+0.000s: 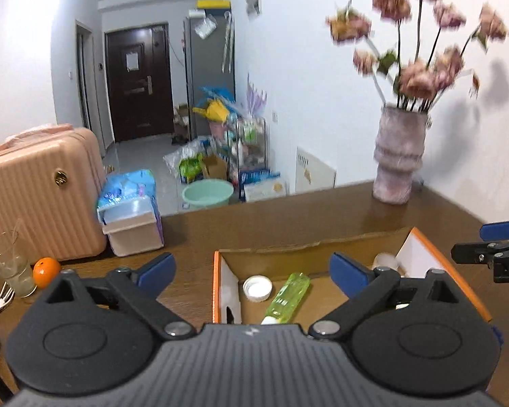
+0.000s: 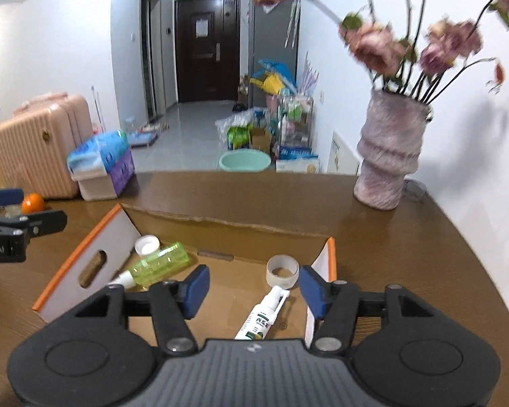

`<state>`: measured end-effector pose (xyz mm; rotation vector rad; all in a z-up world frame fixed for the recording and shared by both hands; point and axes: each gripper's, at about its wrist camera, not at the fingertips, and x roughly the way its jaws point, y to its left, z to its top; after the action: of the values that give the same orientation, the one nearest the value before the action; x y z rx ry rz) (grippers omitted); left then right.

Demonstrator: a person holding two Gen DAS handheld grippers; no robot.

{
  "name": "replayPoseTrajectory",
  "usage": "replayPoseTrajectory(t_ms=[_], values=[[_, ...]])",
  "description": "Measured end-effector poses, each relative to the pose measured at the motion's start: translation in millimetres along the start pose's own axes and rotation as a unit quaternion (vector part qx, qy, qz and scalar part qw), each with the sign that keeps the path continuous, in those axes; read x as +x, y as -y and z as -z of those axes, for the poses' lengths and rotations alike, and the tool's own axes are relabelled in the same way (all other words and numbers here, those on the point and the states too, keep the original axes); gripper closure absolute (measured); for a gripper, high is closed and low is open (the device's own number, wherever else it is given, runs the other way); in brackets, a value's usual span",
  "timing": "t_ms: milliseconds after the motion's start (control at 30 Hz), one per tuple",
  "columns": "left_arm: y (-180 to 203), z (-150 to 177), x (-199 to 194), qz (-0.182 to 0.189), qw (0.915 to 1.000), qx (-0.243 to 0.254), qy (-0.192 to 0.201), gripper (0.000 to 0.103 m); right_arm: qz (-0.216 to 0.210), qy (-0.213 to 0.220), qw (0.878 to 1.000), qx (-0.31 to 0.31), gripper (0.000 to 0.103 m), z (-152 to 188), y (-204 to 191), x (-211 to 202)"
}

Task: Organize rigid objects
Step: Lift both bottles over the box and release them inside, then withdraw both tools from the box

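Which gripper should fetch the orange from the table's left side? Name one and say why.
Left. The round orange fruit lies just beside the open left gripper, on the brown wooden table. The open right gripper hovers over the cardboard box, farther away.

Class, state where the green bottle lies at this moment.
The green bottle lies on its side in the cardboard box, toward its left end, beside the white cap; it shows in both wrist views.

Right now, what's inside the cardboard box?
Inside the cardboard box: a white cap, a green bottle, a tape roll and a white spray bottle. The right gripper covers the box's near end.
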<state>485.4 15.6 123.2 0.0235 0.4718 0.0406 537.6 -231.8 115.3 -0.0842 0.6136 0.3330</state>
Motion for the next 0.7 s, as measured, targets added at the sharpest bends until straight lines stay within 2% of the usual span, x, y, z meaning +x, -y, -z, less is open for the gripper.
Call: replayPoseTrajectory(t_ms=[100,200,433,533,700], values=[[2,5,-25,0.014,0.9992,-0.005,0.037,0.001,0.0,0.031,0.999,0.004,0.033,4,-1,-26],[3,9,-43,0.02,0.9982,-0.007,0.056,0.001,0.007,0.06,0.998,0.009,0.025,13,-1,-46],[0,24,-83,0.03,0.9936,-0.02,0.107,0.0,0.018,0.076,0.997,0.002,0.023,34,-7,-67],[-2,38,-99,0.038,0.9894,-0.02,0.139,0.0,0.022,0.09,0.996,-0.004,0.022,45,-10,-76],[-9,64,-129,0.051,0.9848,-0.024,0.164,0.0,0.026,0.13,0.991,-0.017,0.02,71,-19,-102]])
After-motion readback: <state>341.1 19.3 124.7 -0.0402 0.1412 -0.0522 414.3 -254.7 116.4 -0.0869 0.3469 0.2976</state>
